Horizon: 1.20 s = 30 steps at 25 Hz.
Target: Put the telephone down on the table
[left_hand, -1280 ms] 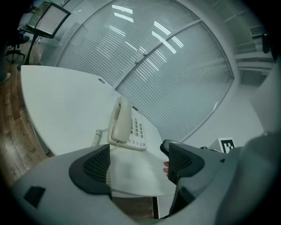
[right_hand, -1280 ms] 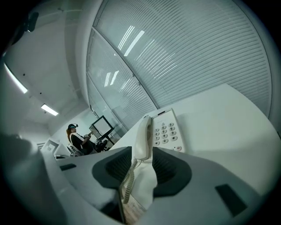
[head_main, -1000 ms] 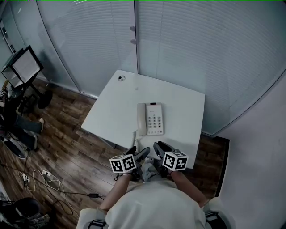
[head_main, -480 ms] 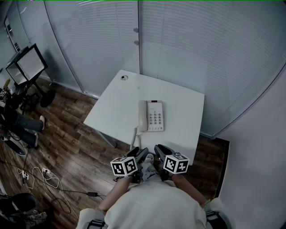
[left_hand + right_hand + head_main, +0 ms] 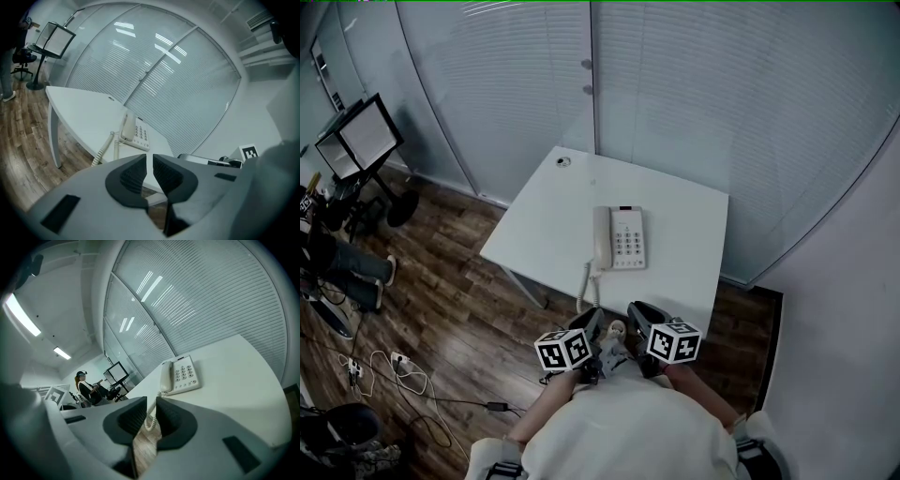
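- Telephone (image 5: pixel 621 238) lies flat in the middle of the worktop (image 5: pixel 553 216), handset on its left side, coiled cord (image 5: pixel 588 289) hanging over the near edge.
- Left gripper (image 5: pixel 149 161) hovers off the near edge; its fingers (image 5: pixel 133 173) have just been closing and are almost together on nothing.
- Right gripper (image 5: pixel 151 411), just beside it, has fingers likewise closing, nearly clenched, empty.

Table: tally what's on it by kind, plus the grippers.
Telephone: 1
Small round object at the far corner: 1
Grippers: 2, left gripper and right gripper, jaws of both just closing, nothing between them
Total: 4
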Each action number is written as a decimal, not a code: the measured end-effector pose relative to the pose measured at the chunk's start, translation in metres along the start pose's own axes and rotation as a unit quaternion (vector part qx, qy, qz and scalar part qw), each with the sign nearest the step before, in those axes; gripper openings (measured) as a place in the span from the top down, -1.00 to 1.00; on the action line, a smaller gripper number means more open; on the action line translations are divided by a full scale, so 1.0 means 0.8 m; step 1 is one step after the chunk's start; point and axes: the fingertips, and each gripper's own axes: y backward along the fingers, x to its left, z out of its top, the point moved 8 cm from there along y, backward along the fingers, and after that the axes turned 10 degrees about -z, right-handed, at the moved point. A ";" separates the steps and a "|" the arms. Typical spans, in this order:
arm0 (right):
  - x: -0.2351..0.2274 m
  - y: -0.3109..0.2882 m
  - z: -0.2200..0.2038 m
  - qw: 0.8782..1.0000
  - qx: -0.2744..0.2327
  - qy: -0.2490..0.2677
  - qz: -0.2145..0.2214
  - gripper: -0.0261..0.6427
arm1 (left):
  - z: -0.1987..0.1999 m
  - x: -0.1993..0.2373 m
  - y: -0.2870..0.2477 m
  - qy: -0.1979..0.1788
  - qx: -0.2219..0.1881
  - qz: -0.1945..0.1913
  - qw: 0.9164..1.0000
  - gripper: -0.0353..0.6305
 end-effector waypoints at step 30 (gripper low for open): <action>-0.009 -0.006 -0.001 0.999 0.019 0.026 -0.015 0.86 | -0.004 0.000 -0.010 0.001 0.014 0.012 1.000 0.82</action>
